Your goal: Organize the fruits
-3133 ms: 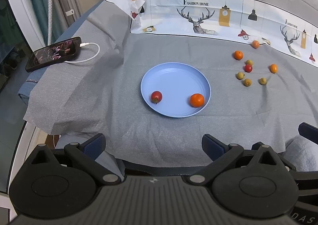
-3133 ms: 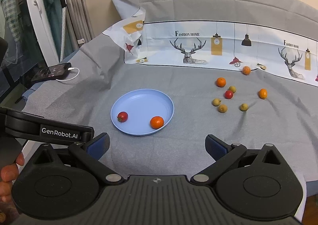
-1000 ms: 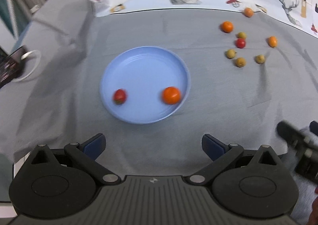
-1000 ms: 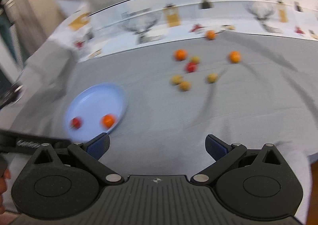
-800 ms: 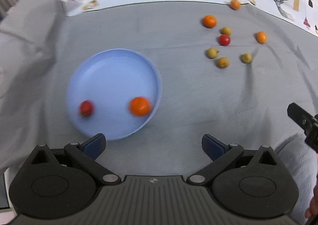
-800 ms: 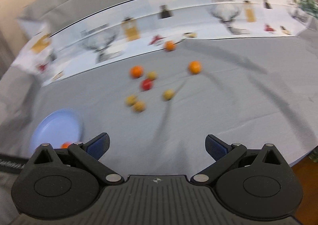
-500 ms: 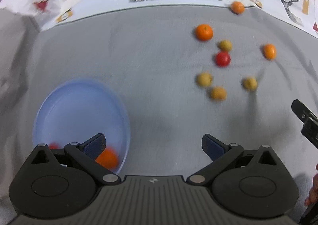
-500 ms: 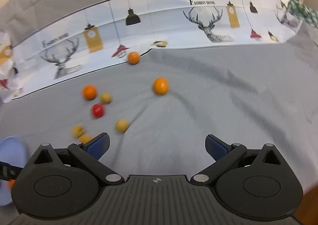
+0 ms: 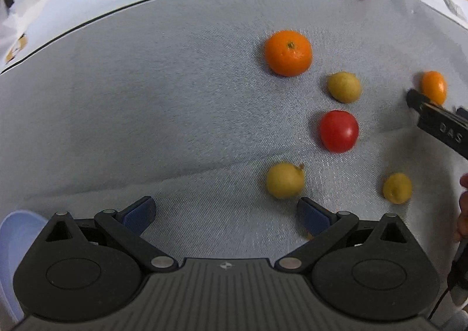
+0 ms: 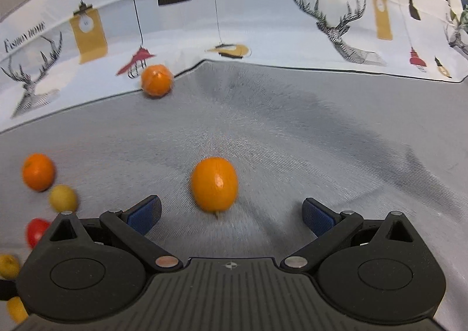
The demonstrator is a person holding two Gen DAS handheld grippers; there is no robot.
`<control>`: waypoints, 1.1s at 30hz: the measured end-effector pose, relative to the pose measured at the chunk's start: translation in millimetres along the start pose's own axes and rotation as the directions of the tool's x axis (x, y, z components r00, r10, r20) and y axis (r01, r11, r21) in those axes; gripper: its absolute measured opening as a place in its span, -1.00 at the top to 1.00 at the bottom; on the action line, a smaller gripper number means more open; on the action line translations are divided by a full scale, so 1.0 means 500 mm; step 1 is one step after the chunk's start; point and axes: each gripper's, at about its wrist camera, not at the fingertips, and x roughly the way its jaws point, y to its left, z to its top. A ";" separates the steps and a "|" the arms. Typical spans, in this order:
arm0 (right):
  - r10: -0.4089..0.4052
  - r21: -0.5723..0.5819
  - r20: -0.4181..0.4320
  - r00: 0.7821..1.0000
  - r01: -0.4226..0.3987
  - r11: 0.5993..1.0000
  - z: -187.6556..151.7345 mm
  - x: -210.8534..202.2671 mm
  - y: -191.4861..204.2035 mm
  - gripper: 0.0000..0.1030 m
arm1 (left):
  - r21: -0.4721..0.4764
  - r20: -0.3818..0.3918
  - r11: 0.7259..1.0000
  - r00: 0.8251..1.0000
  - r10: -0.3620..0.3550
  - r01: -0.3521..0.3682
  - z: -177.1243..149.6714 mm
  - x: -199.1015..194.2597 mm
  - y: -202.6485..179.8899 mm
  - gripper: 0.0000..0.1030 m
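Note:
Loose fruits lie on the grey cloth. In the left wrist view a big orange [image 9: 288, 53] sits far ahead, a red tomato [image 9: 338, 131] right of it, and a yellow fruit [image 9: 285, 180] just beyond the right fingertip of my left gripper [image 9: 226, 211], which is open and empty. More yellow fruits [image 9: 343, 87] [image 9: 397, 188] lie nearby. In the right wrist view an oval orange fruit [image 10: 214, 188] rests just ahead, between the fingers of my open right gripper [image 10: 231, 214], untouched. Another orange [image 10: 156, 80] sits at the printed cloth's edge.
The blue plate's rim [image 9: 11, 231] shows at the lower left of the left wrist view. The other gripper's finger [image 9: 438, 126] reaches in from the right, by a small orange [image 9: 434, 87]. A printed cloth [image 10: 263, 23] borders the far side. A fingertip [image 9: 462, 184] shows at the right edge.
Both grippers have moved right and forward from the plate toward the loose fruits. The plate slid out of view; the fruits now loom close. Both stay open.

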 end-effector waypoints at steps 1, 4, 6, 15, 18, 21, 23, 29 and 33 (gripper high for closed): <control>-0.009 -0.010 0.009 1.000 0.009 1.000 -0.002 0.008 0.004 -0.98 | -0.001 0.008 1.000 1.000 -0.006 0.006 0.000 0.000 0.000 -0.92; 0.014 -0.048 0.063 0.998 -0.011 0.999 -0.005 0.003 0.014 -0.24 | 0.009 0.057 0.998 0.996 -0.065 0.064 0.001 -0.019 -0.001 -0.01; 0.036 -0.101 0.077 0.996 -0.028 0.995 -0.005 -0.009 0.028 0.32 | 0.061 0.096 0.995 0.992 -0.080 0.074 0.008 -0.033 -0.008 0.48; 0.052 -0.040 0.063 0.997 -0.050 0.998 -0.017 -0.090 0.013 0.32 | 0.077 0.155 0.985 0.974 -0.164 0.153 -0.022 -0.119 0.009 0.49; 0.079 -0.021 0.105 0.991 -0.077 0.997 -0.029 -0.173 0.010 0.32 | 0.090 0.194 0.981 0.963 -0.186 0.172 -0.073 -0.193 0.017 0.49; 0.122 -0.009 0.146 0.982 -0.122 0.992 -0.048 -0.271 0.017 0.32 | 0.091 0.219 0.977 0.954 -0.207 0.191 -0.146 -0.261 0.034 0.49; 0.165 0.002 0.156 0.974 -0.167 0.986 -0.070 -0.345 0.027 0.32 | 0.094 0.233 0.977 0.950 -0.206 0.189 -0.204 -0.310 0.049 0.49; 0.313 -0.014 0.122 0.942 -0.313 0.949 -0.149 -0.524 0.097 0.32 | 0.051 0.266 0.985 0.948 -0.173 0.166 -0.360 -0.405 0.128 0.49; 0.423 -0.083 0.077 0.903 -0.417 0.905 -0.195 -0.618 0.160 0.32 | 0.011 0.290 0.990 0.948 -0.135 0.138 -0.445 -0.452 0.189 0.49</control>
